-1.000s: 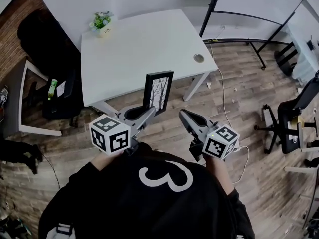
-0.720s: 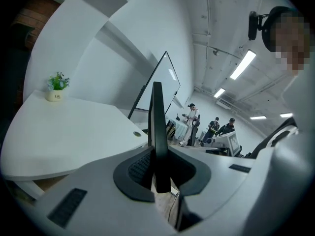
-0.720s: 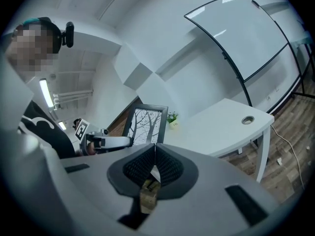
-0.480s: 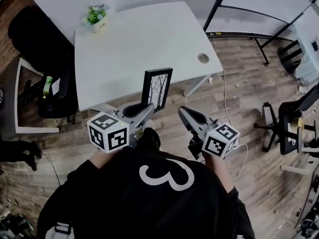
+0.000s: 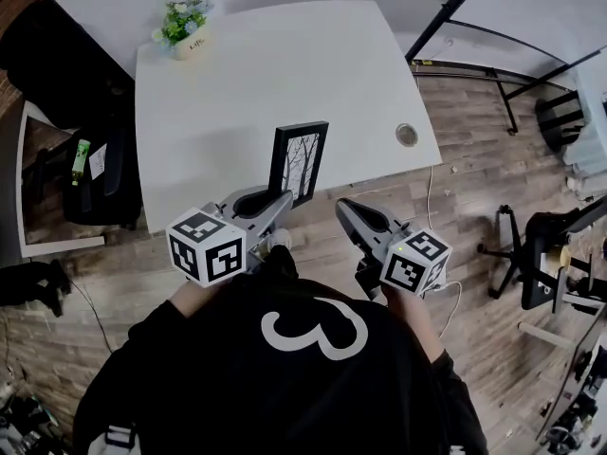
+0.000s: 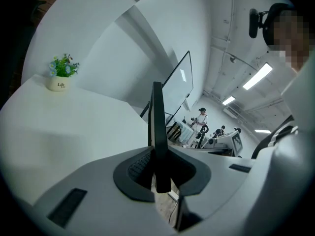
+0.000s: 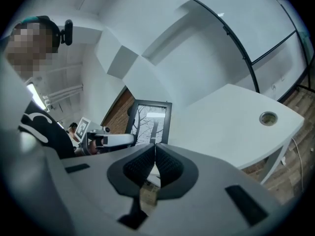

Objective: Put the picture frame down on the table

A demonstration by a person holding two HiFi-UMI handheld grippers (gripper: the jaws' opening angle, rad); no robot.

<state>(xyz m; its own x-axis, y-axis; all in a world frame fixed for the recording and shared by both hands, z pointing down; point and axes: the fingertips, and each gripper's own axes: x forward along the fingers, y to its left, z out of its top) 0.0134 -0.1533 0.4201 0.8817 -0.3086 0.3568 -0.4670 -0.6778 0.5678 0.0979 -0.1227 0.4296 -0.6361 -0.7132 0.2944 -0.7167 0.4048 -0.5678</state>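
Observation:
The picture frame (image 5: 300,162) is black with a bare-tree print and stands upright in the air by the front edge of the white table (image 5: 237,74). My left gripper (image 5: 274,204) is shut on its lower left edge. In the left gripper view the frame (image 6: 157,122) shows edge-on, pinched between the pads of that gripper (image 6: 160,156). My right gripper (image 5: 345,210) hangs just right of the frame, shut with nothing in it. In the right gripper view its tips (image 7: 154,149) touch, and the frame (image 7: 150,123) faces it beyond them.
A small potted plant (image 5: 182,25) stands at the table's far left corner. A round cable hole (image 5: 406,135) sits near the table's right corner. A dark chair (image 5: 90,173) stands left of the table, an office chair (image 5: 542,254) at the right. Black stand legs (image 5: 493,50) cross the floor beyond.
Both grippers and the frame have moved forward towards the table. The frame was over the floor in front of the table and now hangs at its front edge.

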